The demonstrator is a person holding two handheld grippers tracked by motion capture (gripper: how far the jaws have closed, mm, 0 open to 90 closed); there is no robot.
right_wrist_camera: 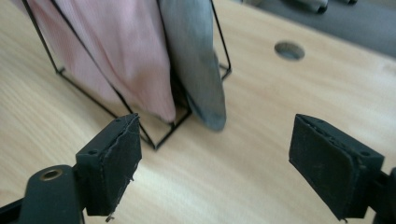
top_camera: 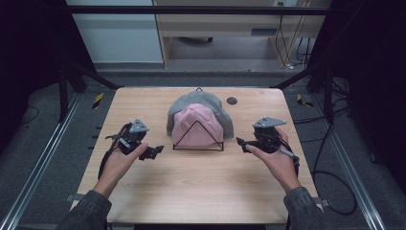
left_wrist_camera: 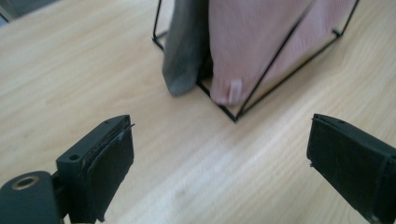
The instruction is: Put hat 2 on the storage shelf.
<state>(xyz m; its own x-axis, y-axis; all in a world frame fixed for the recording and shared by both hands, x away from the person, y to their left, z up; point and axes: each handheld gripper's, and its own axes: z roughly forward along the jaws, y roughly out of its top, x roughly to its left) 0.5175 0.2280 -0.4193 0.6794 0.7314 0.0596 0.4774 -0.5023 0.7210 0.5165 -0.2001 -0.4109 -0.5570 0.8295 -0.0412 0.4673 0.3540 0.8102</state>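
**Meanwhile, two knitted hats rest on a wire stand as both grippers wait beside it**

Seen from the high view, a black wire stand of triangular outline (top_camera: 198, 142) is placed at the middle of a pale wooden table (top_camera: 191, 187), and two hats are draped over it. A pink ribbed knitted hat (top_camera: 197, 125) is hung at the front, on the person's side, and a grey knitted hat (top_camera: 201, 102) is hung behind it, the two pressed close together. The left gripper (top_camera: 154, 151) is held just to the left of the stand and the right gripper (top_camera: 241, 142) just to its right, each apart from the wire and the cloth. Both are pointed inward at the stand, so the hats lie between them, about equally near to either hand.

In the left gripper view, the jaws are set wide apart with nothing between them; the pink hat's lower edge (left_wrist_camera: 243, 70) and the grey hat's edge (left_wrist_camera: 184, 60) are seen ahead, past bare wood. In the right gripper view, the jaws are likewise spread and empty, with the pink cloth (right_wrist_camera: 126, 56) to the left and the grey cloth (right_wrist_camera: 198, 65) beside it.

The stand's long base is laid across the table from one gripper to the other. A small round hole (top_camera: 231, 100) is cut in the tabletop behind the stand.
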